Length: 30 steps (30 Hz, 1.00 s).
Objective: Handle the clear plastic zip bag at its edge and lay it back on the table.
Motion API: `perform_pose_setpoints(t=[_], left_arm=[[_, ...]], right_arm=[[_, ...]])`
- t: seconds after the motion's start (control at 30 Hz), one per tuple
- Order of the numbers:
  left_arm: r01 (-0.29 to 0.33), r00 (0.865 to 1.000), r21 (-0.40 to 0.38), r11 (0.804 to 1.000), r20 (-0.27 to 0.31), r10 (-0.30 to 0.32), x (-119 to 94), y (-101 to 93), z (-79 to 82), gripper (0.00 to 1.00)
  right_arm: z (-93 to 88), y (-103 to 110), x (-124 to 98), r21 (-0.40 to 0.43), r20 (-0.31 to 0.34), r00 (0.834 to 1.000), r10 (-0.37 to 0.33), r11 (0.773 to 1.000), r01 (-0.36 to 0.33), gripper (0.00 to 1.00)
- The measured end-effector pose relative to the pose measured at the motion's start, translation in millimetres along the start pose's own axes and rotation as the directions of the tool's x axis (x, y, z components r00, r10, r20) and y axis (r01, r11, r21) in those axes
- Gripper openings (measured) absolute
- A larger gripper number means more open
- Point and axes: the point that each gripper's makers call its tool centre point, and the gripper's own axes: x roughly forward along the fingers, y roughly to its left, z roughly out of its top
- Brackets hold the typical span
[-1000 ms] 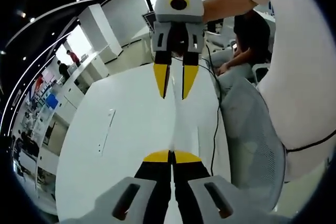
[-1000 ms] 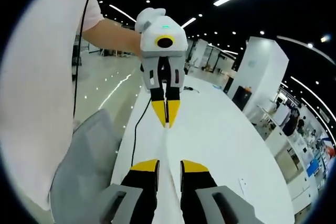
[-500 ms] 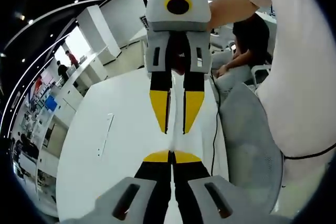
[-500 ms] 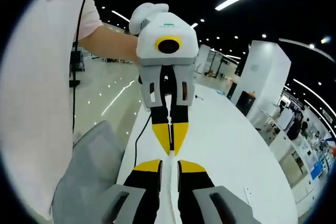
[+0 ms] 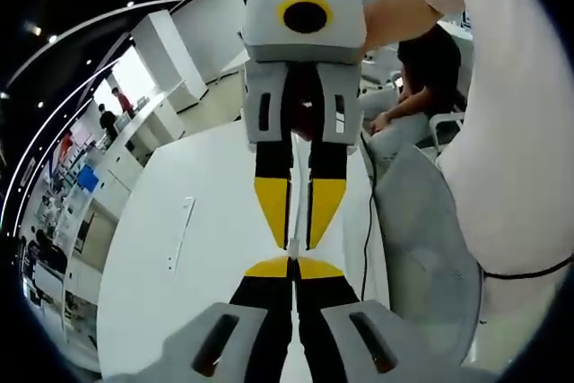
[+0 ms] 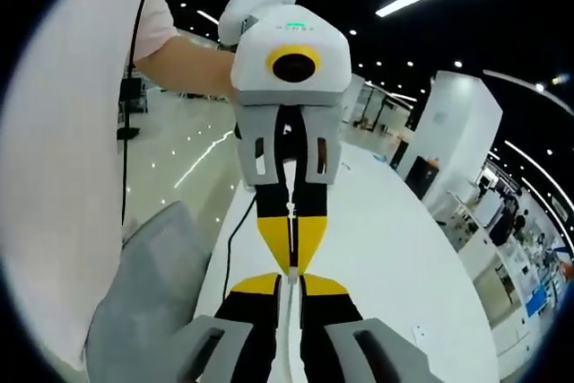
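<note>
The clear zip bag (image 5: 297,221) is edge-on, a thin pale line held in the air between two grippers that face each other tip to tip above the white table (image 5: 206,221). My left gripper (image 5: 293,262) is shut on the bag's near edge. The right gripper (image 5: 296,244) comes down from the top, with its yellow fingers (image 5: 272,208) on either side of the bag and a narrow gap left. In the right gripper view, my right gripper (image 6: 289,282) has its jaws slightly apart, and the left gripper (image 6: 291,268) points at it, pinched shut.
A long white table (image 6: 386,239) runs away below. A grey mesh chair (image 5: 421,248) (image 6: 152,284) stands at its edge, with a black cable (image 5: 368,221) beside it. The person's white shirt (image 5: 511,132) is close by. A seated person (image 5: 421,69) is further back.
The two grippers have come closer until their tips nearly meet. The right gripper's jaws have narrowed around the bag's edge. The left gripper has stayed shut.
</note>
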Motion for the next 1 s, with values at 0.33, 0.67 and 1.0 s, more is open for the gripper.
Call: perform_pose_setpoints(t=[0.33,0.67,1.0], left_arm=[[0.002,1.0,-0.005,1.0,-0.003,-0.002,-0.9,-0.7,1.6,0.0],[0.008,1.0,-0.009,1.0,-0.007,-0.008,-0.3,-2.5,2.2,0.0],[0.018,1.0,-0.017,1.0,-0.006,-0.018,0.1,-5.2,2.3,0.0]], right_arm=[[0.0,-1.8,1.4,-0.031,-0.014,1.0,-0.006,1.0,0.006,0.01],[-0.7,0.1,1.2,-0.044,-0.022,1.0,0.001,0.999,-0.002,0.0],[-0.8,3.0,0.8,-0.044,-0.039,0.999,0.01,0.999,-0.011,0.0]])
